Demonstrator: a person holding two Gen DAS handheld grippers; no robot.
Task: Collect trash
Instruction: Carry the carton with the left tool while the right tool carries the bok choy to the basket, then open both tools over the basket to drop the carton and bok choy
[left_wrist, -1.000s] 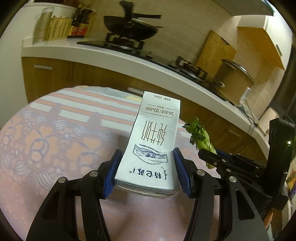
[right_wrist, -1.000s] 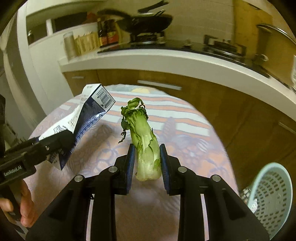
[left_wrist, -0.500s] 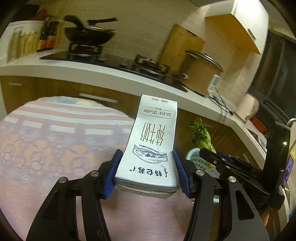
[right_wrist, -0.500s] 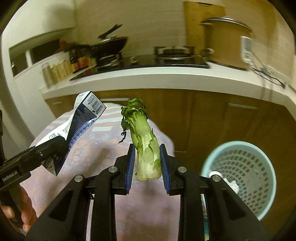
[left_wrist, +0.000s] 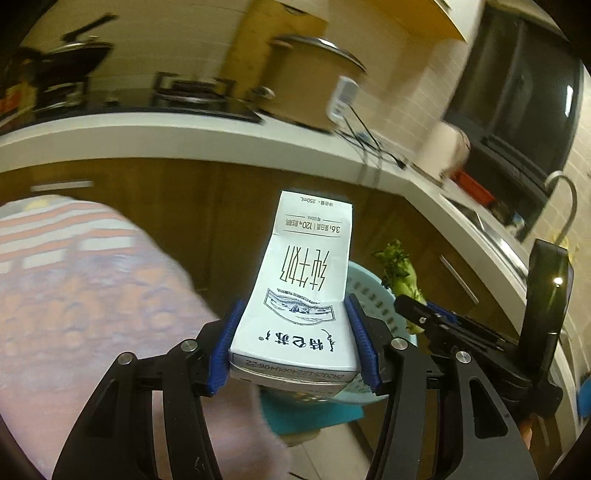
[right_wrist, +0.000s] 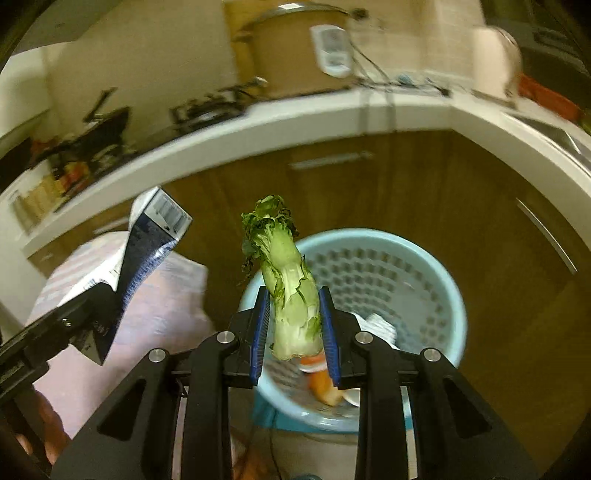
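Note:
My left gripper (left_wrist: 295, 343) is shut on a white milk carton (left_wrist: 303, 291), held upright past the table's edge; the carton also shows in the right wrist view (right_wrist: 147, 254). My right gripper (right_wrist: 293, 325) is shut on a green leafy vegetable stalk (right_wrist: 290, 284), held over a light blue perforated trash basket (right_wrist: 436, 266) on the floor. The stalk (left_wrist: 400, 269) and basket (left_wrist: 364, 291) also show at the right of the left wrist view. The basket holds white and orange scraps (right_wrist: 325, 384).
A table with a pink patterned cloth (left_wrist: 74, 295) lies to the left. Wooden cabinets (right_wrist: 424, 177) under a white counter (left_wrist: 184, 136) stand behind the basket, with a stove, a large pot (left_wrist: 306, 74) and a sink (left_wrist: 480, 218).
Both grippers have swung right, away from the table, with their loads. The trash basket now sits directly beneath the vegetable stalk and behind the carton.

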